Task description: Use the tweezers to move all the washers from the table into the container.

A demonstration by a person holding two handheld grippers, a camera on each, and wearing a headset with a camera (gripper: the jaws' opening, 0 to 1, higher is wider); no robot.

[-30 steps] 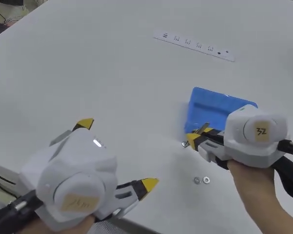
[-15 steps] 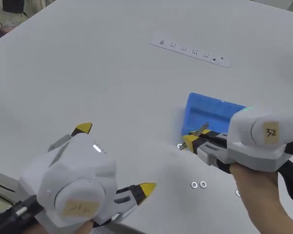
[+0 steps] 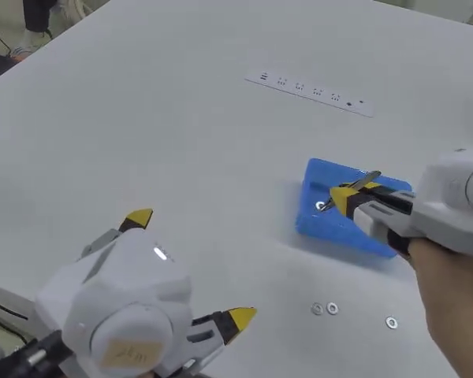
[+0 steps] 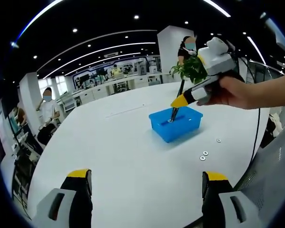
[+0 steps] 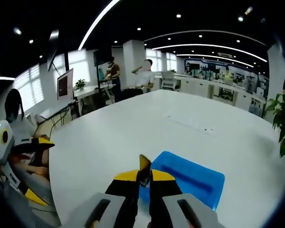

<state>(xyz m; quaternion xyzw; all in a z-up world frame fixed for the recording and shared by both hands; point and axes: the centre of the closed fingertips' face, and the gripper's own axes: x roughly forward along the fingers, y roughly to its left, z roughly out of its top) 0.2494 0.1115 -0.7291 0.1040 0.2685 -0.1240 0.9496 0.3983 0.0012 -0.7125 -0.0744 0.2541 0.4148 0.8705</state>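
Note:
The blue container [image 3: 355, 228] sits on the white table, right of centre. My right gripper [image 3: 344, 198] is over it, shut on the metal tweezers [image 3: 361, 185]. Their tips point down into the container, and a small ring shows at the tip [image 3: 322, 206]. Three washers lie on the table in front of the container: a pair [image 3: 325, 309] and a single one [image 3: 391, 322]. My left gripper [image 3: 190, 267] is open and holds nothing, near the table's front edge. The left gripper view shows the container [image 4: 178, 127], the tweezers [image 4: 174, 113] and the washers [image 4: 203, 156].
A white power strip [image 3: 311, 92] lies flat on the table beyond the container. In the right gripper view the container [image 5: 190, 178] is just ahead of the jaws. People stand at desks far behind the table.
My right gripper has lifted from the table by the container's front left corner and moved over the container with the tweezers. The left gripper has stayed in place.

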